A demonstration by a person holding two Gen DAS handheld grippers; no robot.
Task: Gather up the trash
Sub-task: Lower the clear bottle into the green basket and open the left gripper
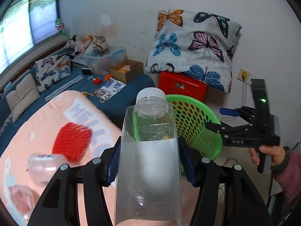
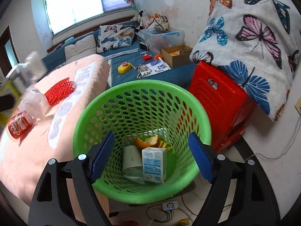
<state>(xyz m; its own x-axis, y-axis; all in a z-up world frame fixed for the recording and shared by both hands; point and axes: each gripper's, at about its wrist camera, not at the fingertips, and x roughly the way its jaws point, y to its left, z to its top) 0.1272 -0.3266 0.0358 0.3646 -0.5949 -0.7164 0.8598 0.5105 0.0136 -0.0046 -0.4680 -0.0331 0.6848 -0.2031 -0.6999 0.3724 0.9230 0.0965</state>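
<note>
My left gripper (image 1: 150, 162) is shut on a clear square plastic bottle (image 1: 148, 169) with a white cap, held above the pink blanket, left of the green mesh basket (image 1: 195, 124). My right gripper (image 2: 150, 156) is open and empty, directly above the green basket (image 2: 84, 116); it also shows in the left wrist view (image 1: 212, 127). In the basket lie a small white carton (image 2: 155, 164), a paper cup (image 2: 131, 158) and orange peel (image 2: 150, 141). On the pink blanket lie a red foam net (image 2: 60, 90), a clear plastic cup (image 2: 35, 103) and a red snack can (image 2: 17, 126).
A red plastic stool (image 2: 220, 101) with a butterfly pillow (image 2: 250, 43) stands right of the basket. The blue bed holds a cardboard box (image 2: 175, 54), papers, a yellow toy (image 2: 124, 68) and a clear bin. Cables and a small white device (image 2: 170, 205) lie on the floor.
</note>
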